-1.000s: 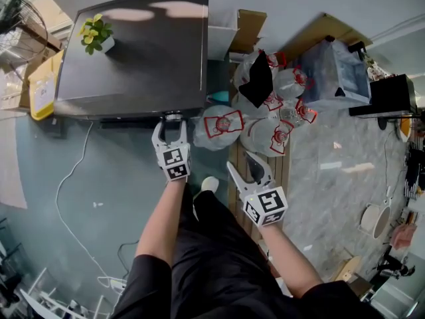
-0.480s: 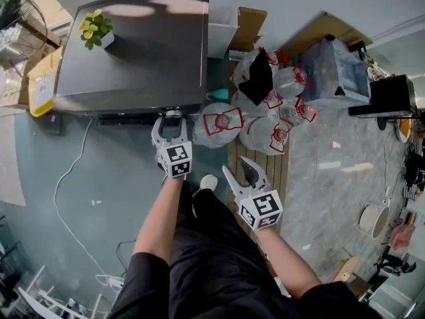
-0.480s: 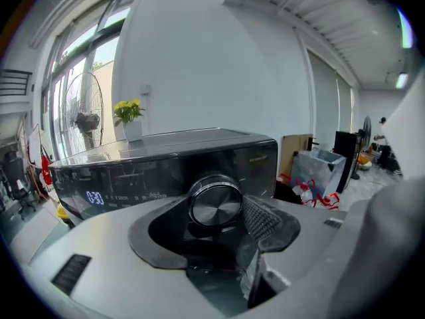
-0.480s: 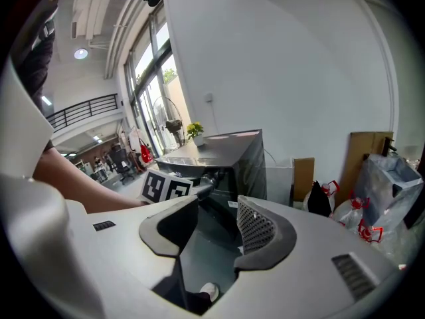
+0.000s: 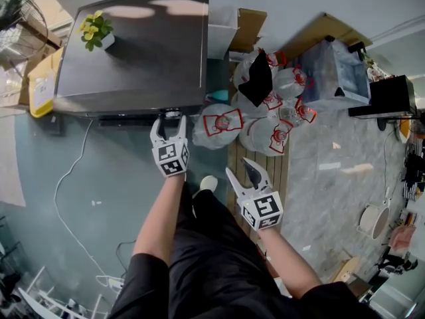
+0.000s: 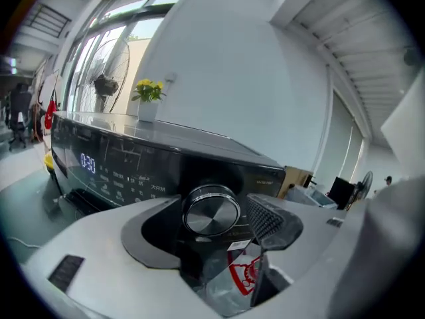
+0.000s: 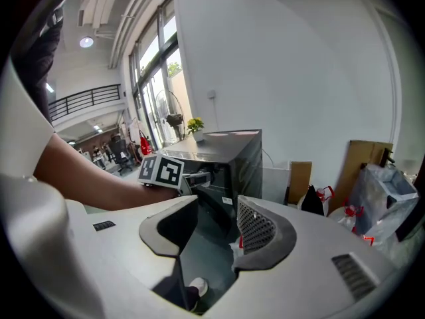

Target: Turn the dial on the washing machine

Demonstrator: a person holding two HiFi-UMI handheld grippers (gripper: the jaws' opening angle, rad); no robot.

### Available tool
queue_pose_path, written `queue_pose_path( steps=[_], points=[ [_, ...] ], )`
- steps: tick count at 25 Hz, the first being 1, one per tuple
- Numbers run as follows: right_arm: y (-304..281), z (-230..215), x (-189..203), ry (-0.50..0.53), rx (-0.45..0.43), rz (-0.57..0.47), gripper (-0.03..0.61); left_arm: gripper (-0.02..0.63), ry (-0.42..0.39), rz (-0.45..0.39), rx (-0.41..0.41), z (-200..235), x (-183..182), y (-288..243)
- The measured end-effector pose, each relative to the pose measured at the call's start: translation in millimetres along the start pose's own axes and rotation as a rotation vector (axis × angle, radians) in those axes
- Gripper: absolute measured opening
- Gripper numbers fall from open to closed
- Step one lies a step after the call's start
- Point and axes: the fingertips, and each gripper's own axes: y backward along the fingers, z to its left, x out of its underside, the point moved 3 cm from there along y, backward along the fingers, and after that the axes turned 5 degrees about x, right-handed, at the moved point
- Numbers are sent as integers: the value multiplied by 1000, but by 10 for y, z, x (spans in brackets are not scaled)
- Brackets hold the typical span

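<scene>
The dark washing machine (image 5: 133, 52) stands against the wall, its display lit in the left gripper view. Its round silver dial (image 6: 212, 210) sits at the right end of the control panel (image 6: 113, 168). My left gripper (image 5: 170, 119) is at the dial (image 5: 172, 114), one jaw on each side. The jaws are opening, and a small gap shows between the dial and the right pad (image 6: 265, 218). My right gripper (image 5: 240, 168) hangs lower right, away from the machine, open and empty. From the right gripper view I see the left gripper's marker cube (image 7: 163, 170) against the machine (image 7: 229, 155).
A potted yellow plant (image 5: 96, 33) stands on the machine's top. Several tied plastic bags (image 5: 222, 125) lie right of the machine, beside a cardboard box (image 5: 249, 25). A white cable (image 5: 66, 191) runs over the floor at left. The person's shoe (image 5: 208, 183) is below the grippers.
The left gripper's jaws have spread slightly wider around the dial. The right gripper has shifted a little, still clear of the machine.
</scene>
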Motion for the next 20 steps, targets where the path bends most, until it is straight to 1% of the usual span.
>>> queue_pose_path(
  steps=[4,6,11,17,20],
  points=[
    [-10,-34,54,-25,8,11,176,279,111,-1,-21,74,24,-28],
    [-12,-45,45,-27,12,14,176,284,148,2,-28,110,45,-33],
    [0,-67,60,-36,18,17,176,282,245,6,-15,102,137,-54],
    [-8,-59,49,-35,10,17,176,264,259,12,-29,86,115,-50],
    [-20,-60,59,-35,9,20,176,264,245,22,-33,84,113,-49]
  ],
)
